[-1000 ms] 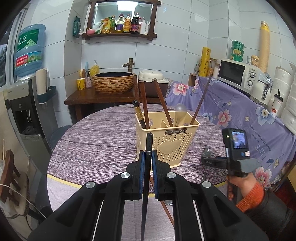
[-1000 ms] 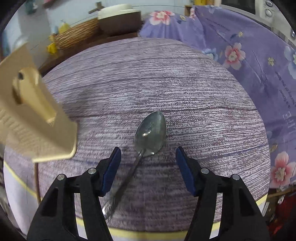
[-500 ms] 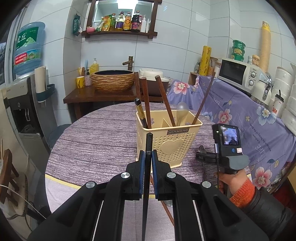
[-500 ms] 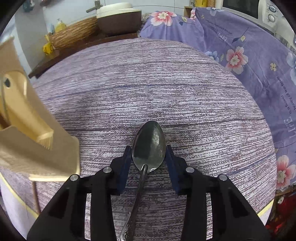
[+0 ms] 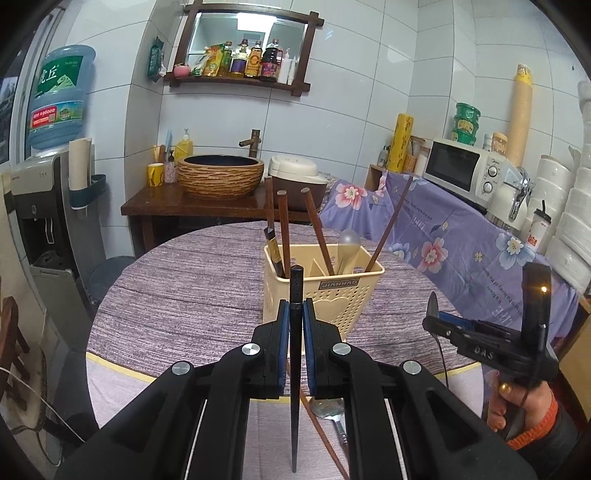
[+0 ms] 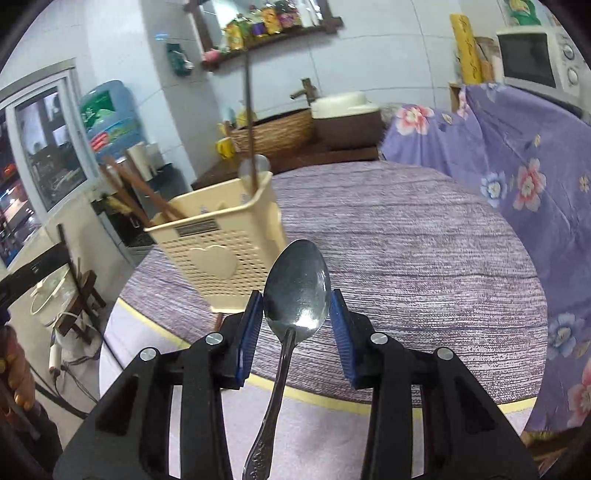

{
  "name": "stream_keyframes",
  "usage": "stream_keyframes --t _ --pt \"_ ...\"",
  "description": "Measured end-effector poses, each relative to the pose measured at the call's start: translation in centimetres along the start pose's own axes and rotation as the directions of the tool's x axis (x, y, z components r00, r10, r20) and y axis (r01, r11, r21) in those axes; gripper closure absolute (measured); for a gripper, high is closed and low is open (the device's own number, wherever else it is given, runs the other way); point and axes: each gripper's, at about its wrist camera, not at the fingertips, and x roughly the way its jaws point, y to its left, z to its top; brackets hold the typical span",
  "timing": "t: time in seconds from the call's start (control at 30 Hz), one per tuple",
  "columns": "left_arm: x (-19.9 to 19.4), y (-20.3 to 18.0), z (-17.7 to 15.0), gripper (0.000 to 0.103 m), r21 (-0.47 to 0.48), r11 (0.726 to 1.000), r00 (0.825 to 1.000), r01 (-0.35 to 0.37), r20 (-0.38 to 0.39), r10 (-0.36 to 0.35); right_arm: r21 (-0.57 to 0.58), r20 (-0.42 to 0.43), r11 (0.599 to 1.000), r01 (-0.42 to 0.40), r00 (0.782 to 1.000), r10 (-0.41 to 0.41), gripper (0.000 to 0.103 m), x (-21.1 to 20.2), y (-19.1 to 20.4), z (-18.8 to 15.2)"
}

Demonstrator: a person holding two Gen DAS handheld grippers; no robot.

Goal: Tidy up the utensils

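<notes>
Hidden, cropped and blurred parts

In the left wrist view, the left tool is covering the middle of the black chopstick, and its body is hiding most of a second spoon and a brown chopstick lying at 6 o'clock. The basket walls are concealing the lower ends of the utensils inside. In the right wrist view, the spoon handle is running off the bottom edge, and the shelf bottles at 12 o'clock are blurring beyond reading.
</notes>
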Motion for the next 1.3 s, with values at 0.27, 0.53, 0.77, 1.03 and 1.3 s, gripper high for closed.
stream_keyframes --t 0.27,0.53,0.77,1.03,1.3 --pt "-1.2 -0.9 1.7 0.094 0.021 0.999 0.998 0.034 0.043 -0.035 -0.174 0.124 0.984 -0.022 0.991 0.044 0.065 -2.0 3.8 -0.2" --pt "-1.3 -1.4 2.3 0.094 0.036 0.999 0.998 0.031 0.057 -0.033 -0.157 0.092 0.987 -0.037 0.994 0.052 0.065 -0.6 4.0 -1.1" --pt "-0.8 -1.3 2.1 0.094 0.032 0.999 0.999 0.030 0.044 -0.032 -0.116 0.063 0.992 -0.042 0.997 0.049 0.065 0.7 3.2 -2.7" --pt "-0.9 -1.3 1.9 0.094 0.043 0.999 0.998 0.027 0.051 -0.029 -0.126 0.038 0.991 -0.038 0.998 0.043 0.088 1.0 3.2 -2.8" --pt "-0.6 -1.2 1.8 0.094 0.039 0.999 0.999 0.023 0.045 -0.024 -0.139 0.017 0.988 0.070 0.998 -0.068 0.049 2.6 1.9 -1.9"
